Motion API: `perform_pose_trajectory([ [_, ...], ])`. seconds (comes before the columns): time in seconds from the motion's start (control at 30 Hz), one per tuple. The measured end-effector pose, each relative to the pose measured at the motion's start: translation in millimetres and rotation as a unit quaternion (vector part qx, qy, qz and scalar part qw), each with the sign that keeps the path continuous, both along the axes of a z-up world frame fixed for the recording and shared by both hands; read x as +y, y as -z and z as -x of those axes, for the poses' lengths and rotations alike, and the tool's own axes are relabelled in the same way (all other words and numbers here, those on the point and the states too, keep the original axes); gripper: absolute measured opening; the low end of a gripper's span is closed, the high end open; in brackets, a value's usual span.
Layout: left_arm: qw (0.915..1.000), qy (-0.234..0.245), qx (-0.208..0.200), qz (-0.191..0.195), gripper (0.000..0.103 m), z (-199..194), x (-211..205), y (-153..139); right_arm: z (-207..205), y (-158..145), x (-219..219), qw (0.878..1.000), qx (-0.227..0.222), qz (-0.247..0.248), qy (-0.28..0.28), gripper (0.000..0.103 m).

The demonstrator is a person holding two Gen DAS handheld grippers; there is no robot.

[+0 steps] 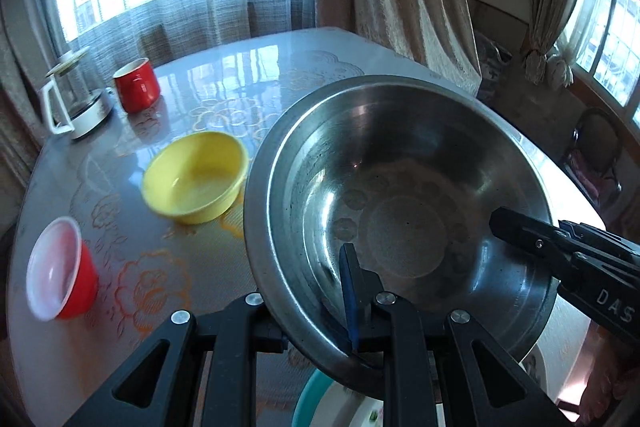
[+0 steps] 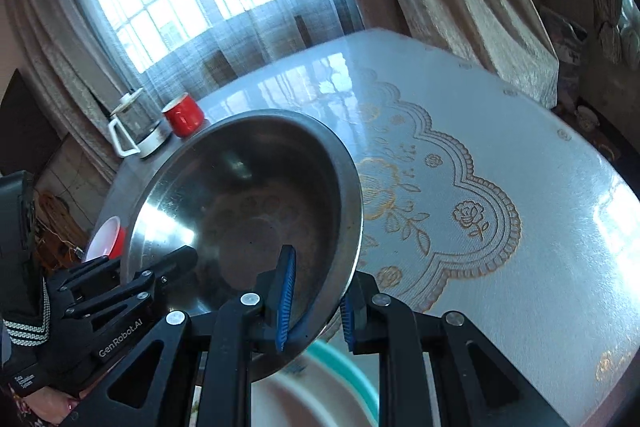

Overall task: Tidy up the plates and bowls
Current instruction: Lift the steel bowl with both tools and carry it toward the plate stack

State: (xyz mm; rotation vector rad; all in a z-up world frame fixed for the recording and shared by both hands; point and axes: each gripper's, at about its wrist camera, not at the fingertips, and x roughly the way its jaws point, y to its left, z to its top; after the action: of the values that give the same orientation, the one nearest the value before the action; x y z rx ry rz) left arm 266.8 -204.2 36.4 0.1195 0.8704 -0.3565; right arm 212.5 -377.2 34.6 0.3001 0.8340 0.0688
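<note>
Lace-patterned table (image 2: 500, 187) spreads beyond my tongs, yellow bowl (image 1: 196, 177) resting left of them. My left gripper (image 1: 352, 311) pinches the steel bowl (image 1: 400, 195) at its near rim, my right gripper (image 2: 314, 301) pinches the opposite rim; the bowl hangs tilted between both. I judge level, matched hands carry it best

- The steel bowl (image 1: 400, 211), clamped at its rim by both grippers, fills the middle of both views and blocks passage there.
- On its left stand a yellow bowl (image 1: 196, 177), a red cup (image 1: 60, 269), a red mug (image 1: 137, 85) and a glass kettle (image 1: 76, 103).
- To the bowl's right, the lace-covered table (image 2: 500, 167) lies bare.
- A teal-rimmed plate (image 2: 344, 379) sits under the bowl.
</note>
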Motion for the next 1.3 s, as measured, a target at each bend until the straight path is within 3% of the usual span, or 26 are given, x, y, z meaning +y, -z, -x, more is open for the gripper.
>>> perform_pose_trajectory([
  [0.53,0.9982,-0.054,-0.007,0.025,0.021,64,79,4,47,-9,63,0.999,-0.023,-0.033,-0.033,0.020],
  [1.3,0.9924,-0.121,-0.015,0.015,0.021,127,169,20,85,9,149,0.994,-0.007,-0.067,-0.082,0.020],
])
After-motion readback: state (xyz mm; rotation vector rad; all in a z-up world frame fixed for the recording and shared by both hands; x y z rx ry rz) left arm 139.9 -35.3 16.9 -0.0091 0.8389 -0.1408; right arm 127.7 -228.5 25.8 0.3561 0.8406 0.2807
